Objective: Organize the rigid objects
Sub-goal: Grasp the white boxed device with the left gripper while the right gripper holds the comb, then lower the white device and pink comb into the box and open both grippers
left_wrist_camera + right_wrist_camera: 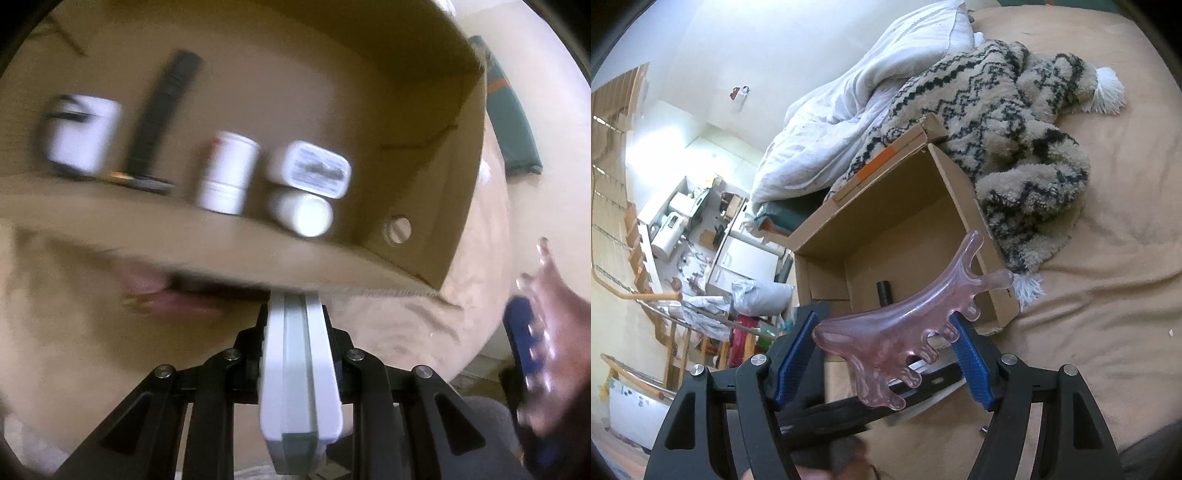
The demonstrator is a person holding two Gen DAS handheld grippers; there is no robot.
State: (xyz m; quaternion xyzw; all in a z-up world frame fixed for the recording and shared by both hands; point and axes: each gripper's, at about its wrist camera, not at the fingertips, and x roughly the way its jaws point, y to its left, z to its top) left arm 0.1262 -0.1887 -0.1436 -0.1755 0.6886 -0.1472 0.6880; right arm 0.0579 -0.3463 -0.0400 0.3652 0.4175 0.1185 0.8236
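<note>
An open cardboard box (pixel 461 184) lies on a tan bed. Inside it are a white jar (pixel 83 134), a long black comb-like piece (pixel 162 114), a white bottle (pixel 227 173), a white tin (pixel 317 171) and a second white bottle (pixel 303 214) on its side. My left gripper (pixel 293 295) points down at the box's near wall, its white fingers almost together with nothing showing between them. A blurred pink thing (pixel 166 299) lies left of its tips. My right gripper (pixel 882 321) is shut on a pink translucent pronged massager (pixel 905 317), held over the near edge of the box (pixel 960 177).
A fuzzy patterned blanket (pixel 1015 147) and a white duvet (pixel 868 92) press against the box's far side. The tan sheet (pixel 1108 295) stretches away on the right. A dark green cushion (pixel 509 110) lies beyond the box. Past the bed's left edge is a cluttered room.
</note>
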